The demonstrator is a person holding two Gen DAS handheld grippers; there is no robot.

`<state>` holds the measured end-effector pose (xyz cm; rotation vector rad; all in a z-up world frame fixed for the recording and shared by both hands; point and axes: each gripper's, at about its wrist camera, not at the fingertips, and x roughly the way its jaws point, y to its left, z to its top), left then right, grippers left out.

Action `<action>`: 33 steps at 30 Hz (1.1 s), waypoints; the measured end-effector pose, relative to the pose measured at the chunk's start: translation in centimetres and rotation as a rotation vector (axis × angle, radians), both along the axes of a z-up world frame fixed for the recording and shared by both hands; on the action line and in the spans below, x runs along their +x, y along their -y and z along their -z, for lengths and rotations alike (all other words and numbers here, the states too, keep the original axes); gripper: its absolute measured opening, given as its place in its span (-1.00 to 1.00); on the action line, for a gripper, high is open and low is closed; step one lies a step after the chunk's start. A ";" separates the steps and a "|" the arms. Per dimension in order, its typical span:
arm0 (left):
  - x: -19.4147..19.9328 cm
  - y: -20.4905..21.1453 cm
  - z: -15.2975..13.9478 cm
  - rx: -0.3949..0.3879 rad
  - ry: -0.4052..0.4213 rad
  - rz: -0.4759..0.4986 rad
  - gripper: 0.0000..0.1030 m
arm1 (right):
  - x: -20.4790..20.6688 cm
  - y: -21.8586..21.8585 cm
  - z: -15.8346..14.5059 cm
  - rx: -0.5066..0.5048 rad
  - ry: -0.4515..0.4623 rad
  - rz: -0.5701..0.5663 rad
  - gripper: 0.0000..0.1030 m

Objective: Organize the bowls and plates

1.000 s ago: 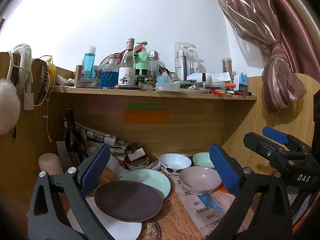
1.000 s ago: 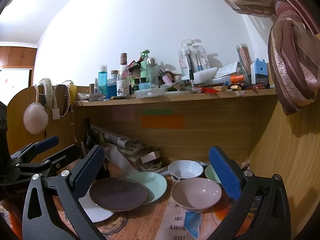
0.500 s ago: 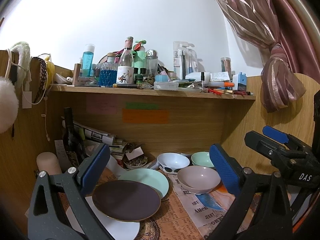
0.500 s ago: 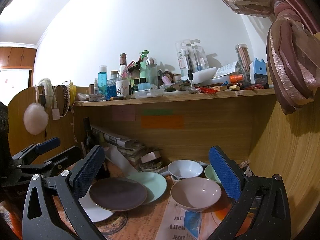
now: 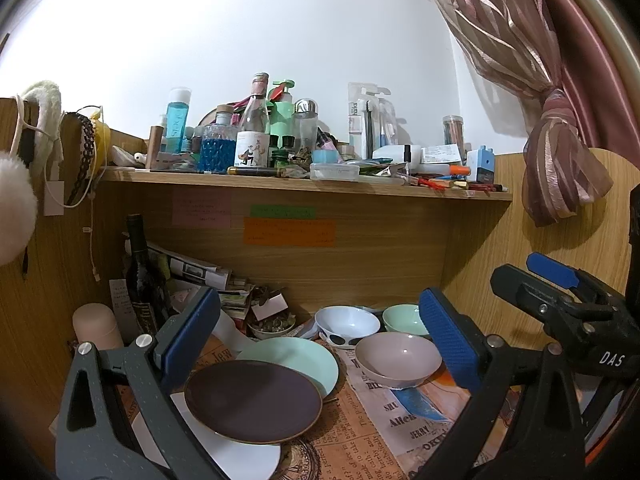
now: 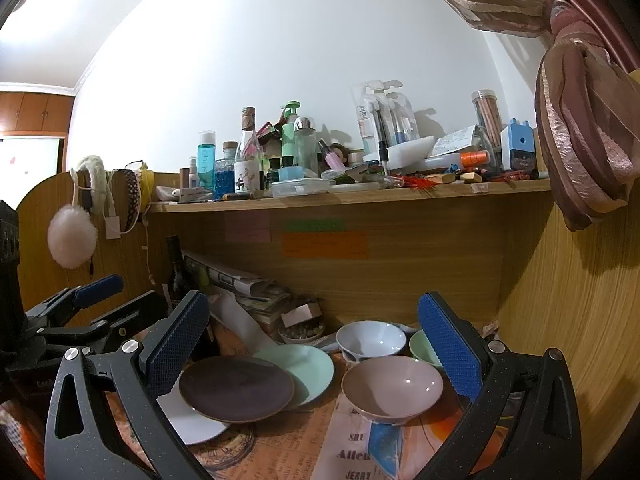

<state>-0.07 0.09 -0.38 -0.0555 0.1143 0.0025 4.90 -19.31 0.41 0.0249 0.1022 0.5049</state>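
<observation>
Two grippers, left gripper (image 5: 320, 336) and right gripper (image 6: 314, 338), hang wide open, holding nothing. Desk surface covered in newspaper (image 5: 360, 436) inside a wood-panel alcove (image 5: 360, 256); white wall, cluttered shelf (image 5: 304, 185) at 12 o'clock, curtain (image 5: 560, 152) at 2. Dark plate (image 5: 252, 400) overlaps mint plate (image 5: 296, 356) and white plate (image 5: 240, 456) at 7; pink bowl (image 5: 398, 358), white bowl (image 5: 347, 320), green bowl (image 5: 404, 318) cluster at 5.

Left gripper (image 5: 320, 340): two dark grey speckled plastic arms are showing triangular cut-outs, silver screw heads near the tips, and blue textured pads (image 5: 448, 340) facing inward at 4 and 8 o'clock.

Right gripper (image 6: 314, 344): black speckled arms are carrying the same cut-outs, silver screws and blue cross-hatched pads (image 6: 450, 348). Seen from the left wrist view at 3 o'clock, its body is bearing white "DAS" lettering.
</observation>
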 end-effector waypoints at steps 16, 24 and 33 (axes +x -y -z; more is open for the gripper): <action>0.1 -0.1 0.0 -0.005 -0.002 0.004 0.96 | 0.0 -0.4 0.0 -0.001 0.003 -0.005 1.00; 0.2 0.1 0.1 0.001 -0.002 0.006 0.97 | 0.4 -0.4 0.3 -0.002 -0.009 -0.001 1.00; 1.9 -0.9 0.9 -0.037 -0.062 -0.015 0.99 | 1.7 -0.9 0.8 0.007 -0.031 -0.020 1.00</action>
